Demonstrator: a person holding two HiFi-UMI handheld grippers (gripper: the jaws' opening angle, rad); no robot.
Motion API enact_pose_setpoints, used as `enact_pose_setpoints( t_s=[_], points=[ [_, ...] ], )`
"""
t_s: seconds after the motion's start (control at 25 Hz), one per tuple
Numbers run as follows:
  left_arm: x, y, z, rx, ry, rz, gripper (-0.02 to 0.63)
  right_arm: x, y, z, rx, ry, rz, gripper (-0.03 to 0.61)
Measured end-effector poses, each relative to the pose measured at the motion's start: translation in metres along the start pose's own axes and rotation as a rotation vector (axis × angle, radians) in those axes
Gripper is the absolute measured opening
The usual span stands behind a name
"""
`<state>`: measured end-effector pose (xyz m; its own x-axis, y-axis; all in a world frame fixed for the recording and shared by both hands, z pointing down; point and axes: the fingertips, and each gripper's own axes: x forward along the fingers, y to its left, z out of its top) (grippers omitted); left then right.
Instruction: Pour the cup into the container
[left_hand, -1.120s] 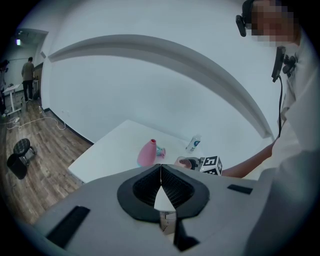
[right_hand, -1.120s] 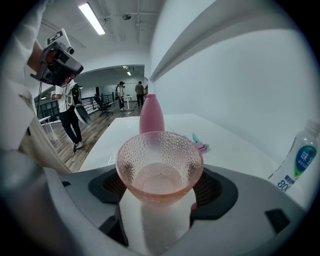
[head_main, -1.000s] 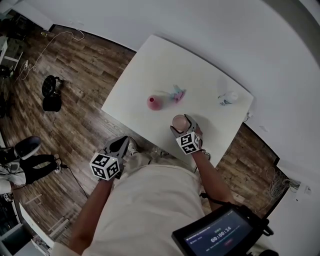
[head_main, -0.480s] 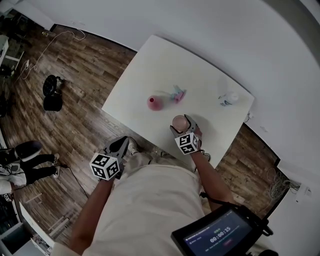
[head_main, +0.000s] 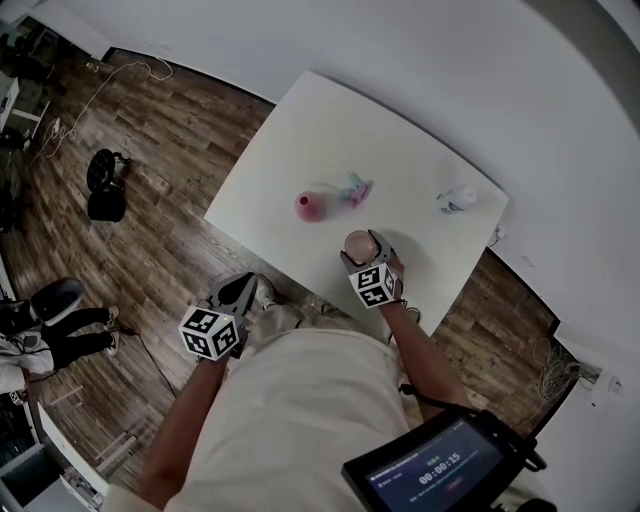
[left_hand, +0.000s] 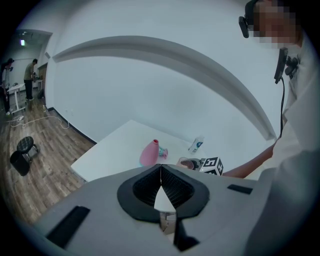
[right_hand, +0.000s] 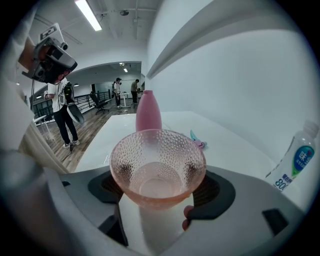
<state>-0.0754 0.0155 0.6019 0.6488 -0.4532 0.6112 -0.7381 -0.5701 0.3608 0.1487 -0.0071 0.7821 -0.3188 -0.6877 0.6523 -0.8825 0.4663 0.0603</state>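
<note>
Our right gripper (head_main: 364, 250) is clamped on the pink dimpled cup (right_hand: 158, 167) by the table's (head_main: 330, 130) near edge, with the pink vase (head_main: 310, 206) just beyond. Our left gripper (head_main: 238, 288) hangs off the table, over the floor, with its jaws together.

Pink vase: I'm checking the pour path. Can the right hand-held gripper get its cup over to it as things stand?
Probably yes. The right hand-held gripper holds the cup, and only bare table lies between it and the pink vase straight ahead.
</note>
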Motion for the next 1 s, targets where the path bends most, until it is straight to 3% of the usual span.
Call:
enact_pose_setpoints(
  t_s=[0.52, 1.0],
  points=[
    [0.006, -0.01, 0.01, 0.006, -0.031, -0.032, 0.012, -0.051, -0.001, 0.043, 0.007, -0.043, 0.071, 0.382],
    [0.002, -0.015, 0.022, 0.022, -0.076, -0.038, 0.012, -0.104, 0.0, 0.086, 0.02, -0.087, 0.056, 0.382]
  ],
)
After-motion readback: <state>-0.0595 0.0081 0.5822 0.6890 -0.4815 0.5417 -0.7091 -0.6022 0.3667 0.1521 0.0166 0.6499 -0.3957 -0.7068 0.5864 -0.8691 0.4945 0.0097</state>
